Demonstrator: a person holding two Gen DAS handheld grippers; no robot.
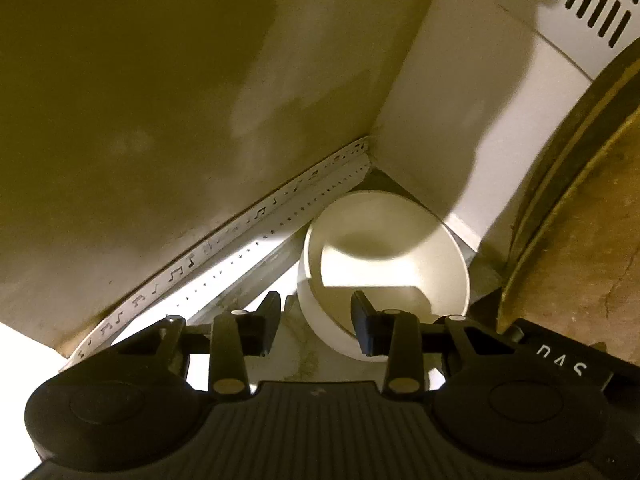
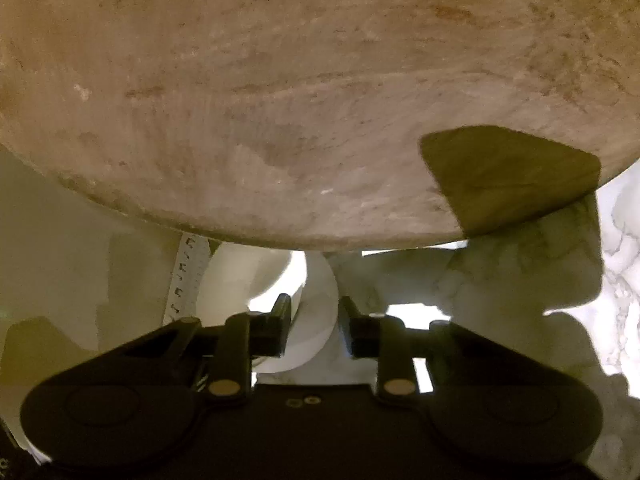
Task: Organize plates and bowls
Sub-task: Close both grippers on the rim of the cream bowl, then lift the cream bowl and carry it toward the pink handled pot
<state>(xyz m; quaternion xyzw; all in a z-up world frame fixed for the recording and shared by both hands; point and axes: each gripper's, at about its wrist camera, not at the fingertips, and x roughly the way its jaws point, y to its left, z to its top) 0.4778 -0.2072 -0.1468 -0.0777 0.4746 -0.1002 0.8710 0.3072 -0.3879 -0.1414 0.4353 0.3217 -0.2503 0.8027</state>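
A white bowl (image 1: 384, 264) sits in a corner, close in front of my left gripper (image 1: 318, 322). Its jaws straddle the bowl's near wall: the right finger (image 1: 362, 326) is inside the bowl and the left finger (image 1: 270, 320) is outside, with a small gap to the wall, so the gripper is open. From the other side, the same white bowl (image 2: 316, 304) has its rim between the fingers of my right gripper (image 2: 314, 326), which looks narrowly open around it. A large brown round plate (image 2: 304, 92) stands just beyond and fills the top of that view.
The brown plate with its gold edge (image 1: 560, 208) leans at the right. A white strip printed with music notes (image 1: 240, 228) runs along the foot of the wall (image 1: 140, 100). A vented white panel (image 1: 580, 0) is at the top right. Marble counter (image 2: 616, 264) shows at the right.
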